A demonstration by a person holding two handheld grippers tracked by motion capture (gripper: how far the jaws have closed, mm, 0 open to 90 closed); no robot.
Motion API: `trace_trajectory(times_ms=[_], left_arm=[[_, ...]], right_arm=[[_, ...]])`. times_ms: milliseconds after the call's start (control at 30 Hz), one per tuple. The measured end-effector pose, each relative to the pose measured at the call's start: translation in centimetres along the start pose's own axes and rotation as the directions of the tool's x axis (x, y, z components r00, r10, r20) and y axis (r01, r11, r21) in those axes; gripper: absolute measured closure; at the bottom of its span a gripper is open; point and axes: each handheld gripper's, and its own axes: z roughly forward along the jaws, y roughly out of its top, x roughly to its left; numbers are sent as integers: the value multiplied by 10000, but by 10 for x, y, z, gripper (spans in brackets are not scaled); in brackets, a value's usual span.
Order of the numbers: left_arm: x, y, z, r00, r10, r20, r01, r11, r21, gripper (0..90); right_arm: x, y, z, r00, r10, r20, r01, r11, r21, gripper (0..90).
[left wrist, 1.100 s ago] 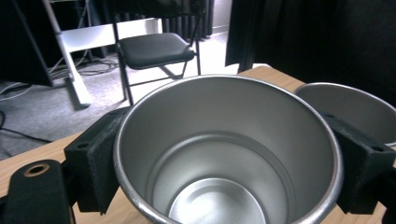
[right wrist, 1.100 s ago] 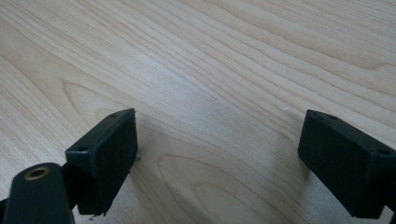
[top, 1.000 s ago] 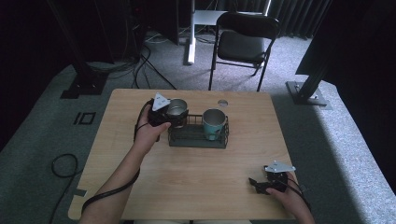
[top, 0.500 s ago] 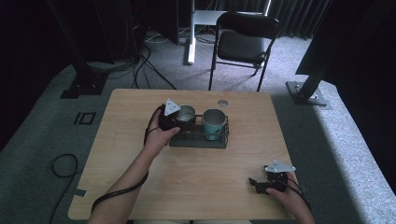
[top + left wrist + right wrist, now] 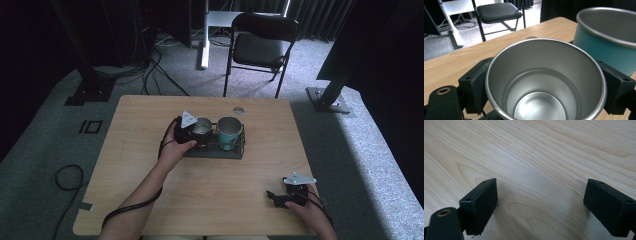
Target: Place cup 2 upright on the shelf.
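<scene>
A bare steel cup stands at the left end of a dark wire rack in the middle of the table. My left gripper is shut on it. In the left gripper view both black pads press the steel cup from the sides, and its inside is empty. A teal cup stands upright in the rack just to its right, close to the steel one; the teal cup rises at the right. My right gripper lies open on the bare wood near the table's front right, its jaws wide apart.
The wooden table has a small round hole near its far edge. A black folding chair stands beyond the table. Dark stand bases and cables lie on the grey carpet around it.
My left gripper has carried the steel cup a little to the right and lower, up beside the teal cup at the rack. The right gripper has stayed put.
</scene>
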Motion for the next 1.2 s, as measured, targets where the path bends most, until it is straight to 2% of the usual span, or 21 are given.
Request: trace_trajectory(times_ms=[367,400,433,567,633,700,767,800,900,933,1033,1067,1200], left_arm=[[-2,-1,6,9999,153,81,-153,9999,69,138],[-3,-2,8,9996,266,44,-267,9992,298,138],[-3,-4,8,9994,348,88,-350,9989,302,138],[-2,-6,8,9995,265,155,-269,9993,242,138],[-2,-6,8,9988,422,239,-428,9987,272,135],[-3,-5,6,9989,470,-14,-469,9985,299,84],[-2,-4,5,9995,321,-50,-320,9993,173,81],[0,-2,3,9999,111,33,-111,9999,42,81],[1,-1,1,9997,232,109,-233,9997,58,24],[1,-2,0,9993,143,347,-144,9999,49,24],[0,-3,-2,9989,303,371,-309,9994,142,24],[0,-3,-2,9993,196,319,-201,9997,154,24],[0,-3,-6,9992,172,350,-177,9998,132,24]], right_arm=[[0,0,0,10000,0,0,0,10000,-3,118],[0,0,0,10000,-1,-2,1,10000,-4,118],[0,0,0,10000,0,-1,0,10000,-3,118],[0,0,0,10000,2,-2,-2,10000,-5,118],[0,0,0,10000,0,-1,0,10000,-4,118],[0,0,0,10000,2,0,-2,10000,-1,118],[0,0,0,10000,-2,-1,2,10000,-3,118],[0,0,0,10000,3,0,-3,10000,-2,118],[0,0,0,10000,0,-1,0,10000,0,118],[0,0,0,10000,1,1,-1,10000,-1,118],[0,0,0,10000,2,-1,-2,10000,-1,118],[0,0,0,10000,1,0,-1,10000,-1,118],[0,0,0,10000,2,1,-2,10000,-1,118]])
